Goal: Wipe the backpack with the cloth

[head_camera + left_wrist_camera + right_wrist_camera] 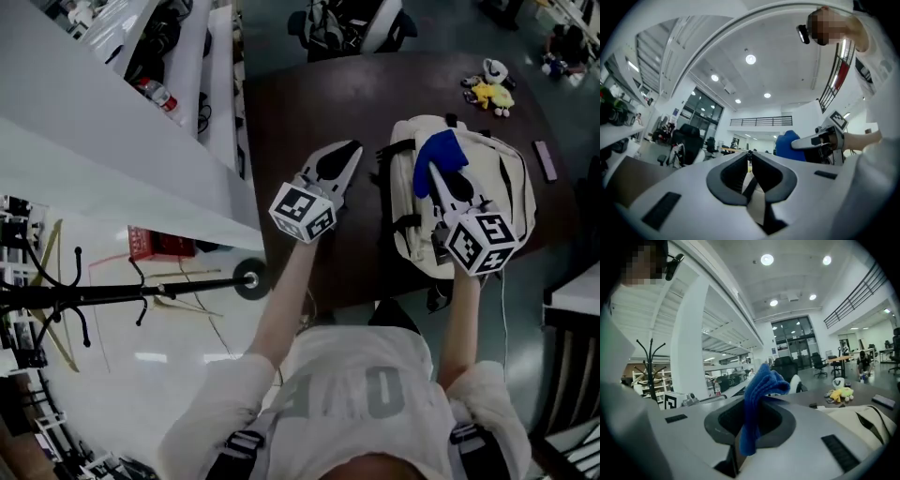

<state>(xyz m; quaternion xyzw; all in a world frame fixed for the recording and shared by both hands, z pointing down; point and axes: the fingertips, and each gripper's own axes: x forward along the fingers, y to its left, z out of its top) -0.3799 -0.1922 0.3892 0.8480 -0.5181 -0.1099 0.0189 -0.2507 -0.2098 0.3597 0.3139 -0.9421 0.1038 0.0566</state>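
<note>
A cream backpack (506, 202) lies flat on the dark brown table (309, 103), its near end close to the table's front edge. My right gripper (446, 180) hovers over the backpack's middle and is shut on a blue cloth (437, 157), which sticks up and folds over past the fingertips. In the right gripper view the cloth (761, 389) hangs between the jaws and the backpack (862, 420) shows at lower right. My left gripper (348, 153) is held above the table just left of the backpack, apart from it, jaws shut with nothing between them (749, 157).
Small plush toys (492, 92) and a dark flat object (545, 159) lie on the table's far right. An office chair (347, 28) stands beyond the table. White desks (112, 112) and a black coat rack (94, 292) are on the left, a dark chair (572, 375) at lower right.
</note>
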